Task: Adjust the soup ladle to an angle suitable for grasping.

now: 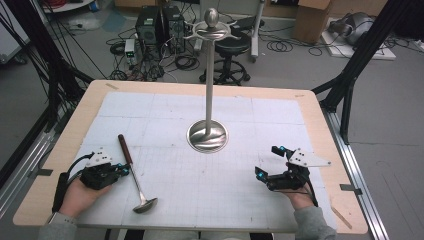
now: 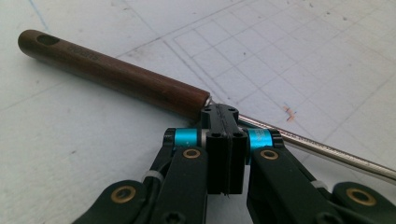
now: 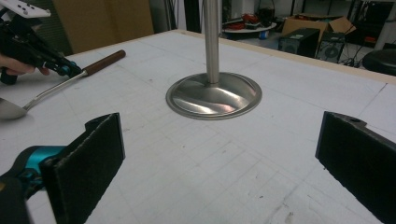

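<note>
A ladle point(image 1: 135, 176) with a brown wooden handle point(image 2: 116, 80) and a steel shaft lies flat on the white gridded mat at the left, its bowl point(image 1: 145, 204) toward the near edge. My left gripper point(image 1: 125, 170) is shut, jaws pressed together with nothing between them. Its tips point(image 2: 219, 112) rest right at the spot where the wooden handle meets the shaft. At the right, my right gripper point(image 1: 268, 161) stands open and empty just above the mat. Through its wide jaws point(image 3: 223, 128) I see the base of a steel utensil stand point(image 3: 213, 95) and the ladle point(image 3: 60, 84) farther left.
The utensil stand point(image 1: 207, 136) rises from the middle of the mat on a thin pole to a hooked crown point(image 1: 212, 30). The white mat point(image 1: 260, 115) covers a wooden table point(image 1: 320, 120). Beyond the table are a stool, computer cases and cables on the floor.
</note>
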A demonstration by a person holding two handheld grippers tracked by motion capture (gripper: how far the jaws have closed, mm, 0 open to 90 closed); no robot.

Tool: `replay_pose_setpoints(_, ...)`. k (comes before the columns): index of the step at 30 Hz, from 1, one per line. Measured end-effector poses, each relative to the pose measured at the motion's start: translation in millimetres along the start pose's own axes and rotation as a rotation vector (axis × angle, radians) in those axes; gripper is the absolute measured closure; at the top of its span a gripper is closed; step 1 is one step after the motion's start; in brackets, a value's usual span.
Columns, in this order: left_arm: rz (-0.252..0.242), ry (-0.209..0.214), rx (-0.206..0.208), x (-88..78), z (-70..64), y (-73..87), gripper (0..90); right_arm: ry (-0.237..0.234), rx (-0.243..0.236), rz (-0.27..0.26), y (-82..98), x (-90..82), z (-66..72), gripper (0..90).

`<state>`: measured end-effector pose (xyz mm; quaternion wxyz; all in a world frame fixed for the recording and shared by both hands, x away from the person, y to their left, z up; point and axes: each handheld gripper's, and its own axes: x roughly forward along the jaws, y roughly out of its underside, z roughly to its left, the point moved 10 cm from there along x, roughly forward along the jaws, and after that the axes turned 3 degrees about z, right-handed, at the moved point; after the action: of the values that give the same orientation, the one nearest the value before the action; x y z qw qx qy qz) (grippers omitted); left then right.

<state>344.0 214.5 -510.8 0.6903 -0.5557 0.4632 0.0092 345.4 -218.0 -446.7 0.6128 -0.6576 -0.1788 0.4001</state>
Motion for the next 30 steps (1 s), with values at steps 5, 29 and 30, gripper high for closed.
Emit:
replay_pose_setpoints(5,-0.002,0.012,0.014,7.9,-4.1,-6.3,89.5,-0.002,0.002,0.005,0.7,1.0,0.9,0.2)
replay_pose_setpoints(29,0.017,0.053,0.06,30.5,-26.9,-24.6,89.5,-0.005,-0.001,0.013,1.8,1.9,1.3,0.3)
replay_pose_setpoints(30,0.017,0.056,0.058,31.0,-28.0,-24.9,89.5,-0.005,0.0,0.013,1.8,1.9,1.3,0.3)
